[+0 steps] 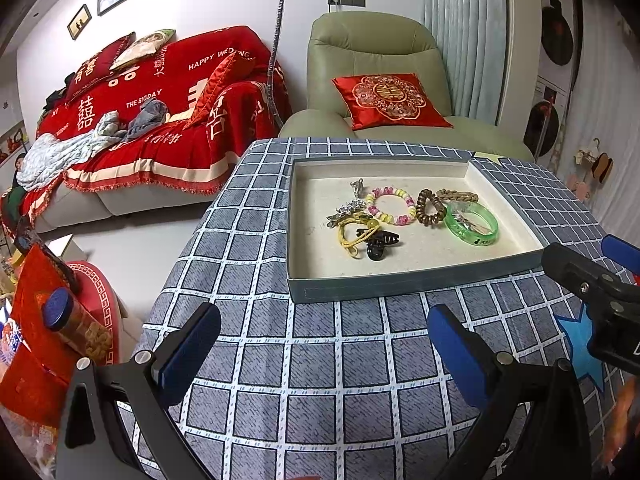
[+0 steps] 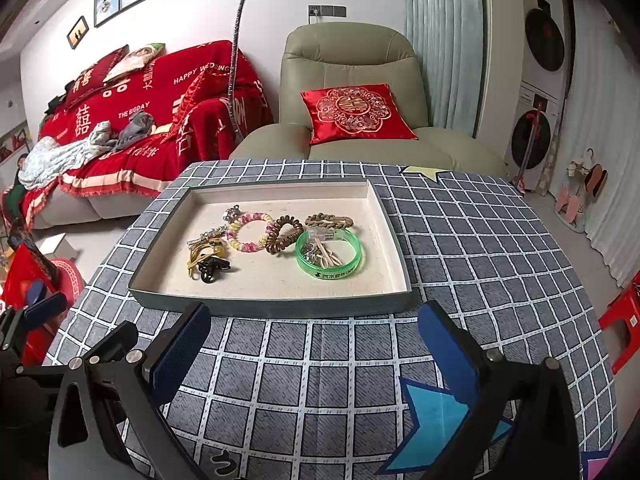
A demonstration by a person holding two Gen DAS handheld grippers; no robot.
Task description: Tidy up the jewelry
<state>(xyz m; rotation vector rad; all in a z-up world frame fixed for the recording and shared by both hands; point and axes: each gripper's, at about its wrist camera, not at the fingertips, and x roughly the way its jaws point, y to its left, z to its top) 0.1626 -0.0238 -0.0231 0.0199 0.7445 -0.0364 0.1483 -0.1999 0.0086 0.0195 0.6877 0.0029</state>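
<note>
A shallow grey tray (image 1: 372,290) (image 2: 272,306) with a cream floor sits on the checked tablecloth. In it lie a green bangle (image 1: 472,225) (image 2: 329,258), a pink and yellow bead bracelet (image 1: 390,205) (image 2: 248,232), a brown coil hair tie (image 1: 430,207) (image 2: 284,234), a braided brown band (image 1: 457,195) (image 2: 329,221), a black claw clip (image 1: 378,242) (image 2: 212,268) and a yellow hair tie (image 1: 348,236) (image 2: 196,260). My left gripper (image 1: 324,344) and right gripper (image 2: 314,344) are open and empty, both just in front of the tray.
The right gripper shows at the right edge of the left wrist view (image 1: 592,288). Blue paper stars (image 2: 436,420) lie on the cloth. A green armchair (image 2: 348,80) stands behind the table, a red-covered sofa (image 1: 160,120) at the left, and red bags and a jar (image 1: 76,328) beside the table.
</note>
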